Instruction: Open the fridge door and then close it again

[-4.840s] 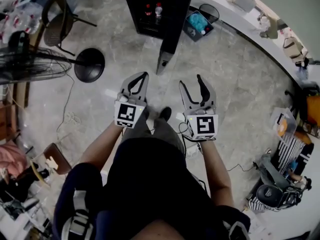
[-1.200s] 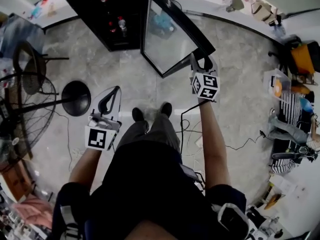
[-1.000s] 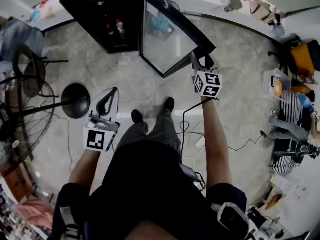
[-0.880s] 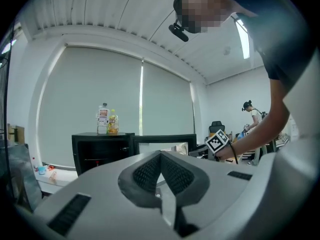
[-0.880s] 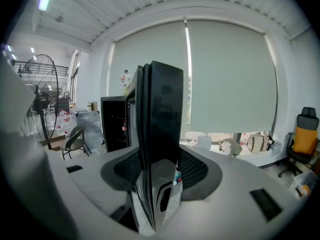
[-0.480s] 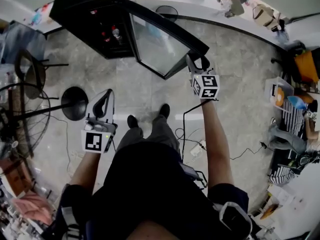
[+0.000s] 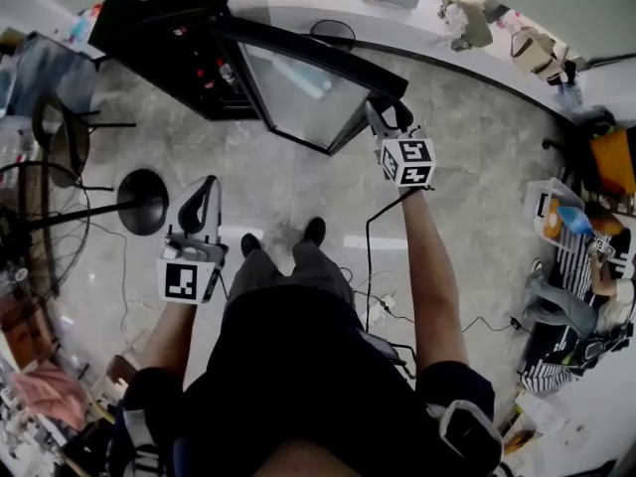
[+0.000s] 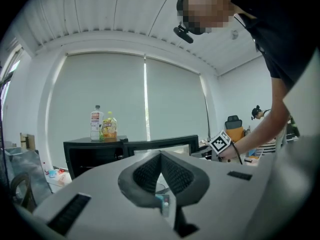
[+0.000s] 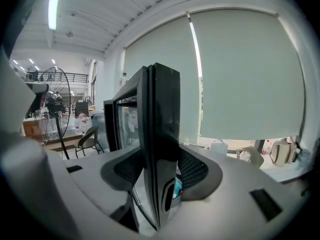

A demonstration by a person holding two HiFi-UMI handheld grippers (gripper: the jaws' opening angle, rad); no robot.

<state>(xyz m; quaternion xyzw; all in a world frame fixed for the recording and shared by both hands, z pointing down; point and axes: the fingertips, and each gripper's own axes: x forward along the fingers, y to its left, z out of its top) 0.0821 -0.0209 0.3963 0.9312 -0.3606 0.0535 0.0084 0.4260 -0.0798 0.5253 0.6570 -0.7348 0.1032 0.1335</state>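
In the head view, the right claw (image 7: 390, 117) reaches out ahead of the person. Its jaws are closed on the free edge of the black-framed glass fridge door (image 7: 298, 87). The door stands swung wide open and runs from this claw leftwards to the tall black fridge cabinet (image 7: 164, 38). The left claw (image 7: 209, 183) is at the person's left side, well apart from the door, with the round black fan-stand base (image 7: 139, 202) just to its left.

In the left gripper view, the left claw (image 8: 161, 156) has its ribbed pads pressed tip to tip, with nothing between them. Beyond the tips stands the cabinet (image 8: 92, 156), and on top of it are a clear plastic bottle with a white label (image 8: 95, 123) and a yellow drink bottle (image 8: 109, 127). The door frame (image 8: 160, 144) lies straight ahead. To the right of it is the right claw's white marker cube (image 8: 220, 142).

In the right gripper view, the door's black edge (image 9: 162, 134) stands upright between the two dark pads (image 9: 192, 169), and both pads press on it. A recessed handle slot (image 9: 167, 199) sits lower on that edge. To the left of the claw, past the door, are the cabinet (image 9: 109, 126), a dark chair (image 9: 90, 139) and a wire-caged standing fan (image 9: 55, 99).
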